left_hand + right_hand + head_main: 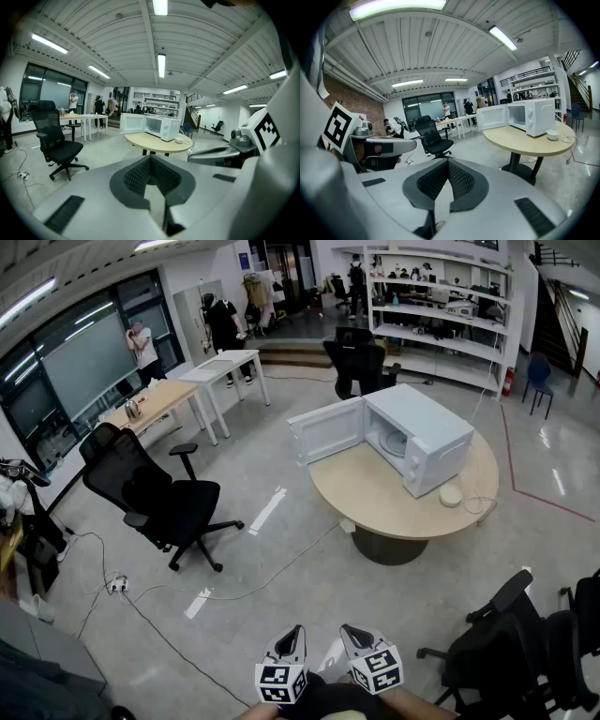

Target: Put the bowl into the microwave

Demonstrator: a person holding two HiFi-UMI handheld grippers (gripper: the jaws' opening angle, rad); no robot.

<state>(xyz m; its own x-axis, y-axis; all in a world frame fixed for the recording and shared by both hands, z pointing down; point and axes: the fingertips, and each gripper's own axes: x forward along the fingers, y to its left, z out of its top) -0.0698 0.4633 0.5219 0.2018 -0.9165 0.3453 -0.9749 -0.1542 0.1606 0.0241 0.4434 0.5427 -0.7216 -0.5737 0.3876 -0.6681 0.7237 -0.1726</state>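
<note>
1. The small pale bowl (451, 495) sits on the table (375, 507) beside the open microwave (427, 432) (well apart from both grippers).
2. The left gripper (293, 629) and right gripper (350, 628) are empty, jaws pressed together.
3. The bowl is likely light, rigid and slippery; pinch its rim.

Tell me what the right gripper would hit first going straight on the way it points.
Nothing close: open floor lies ahead of the right gripper. The black office chair sits just left of that line, the round table well right. Far white desks probably come first; depth unclear.
</note>
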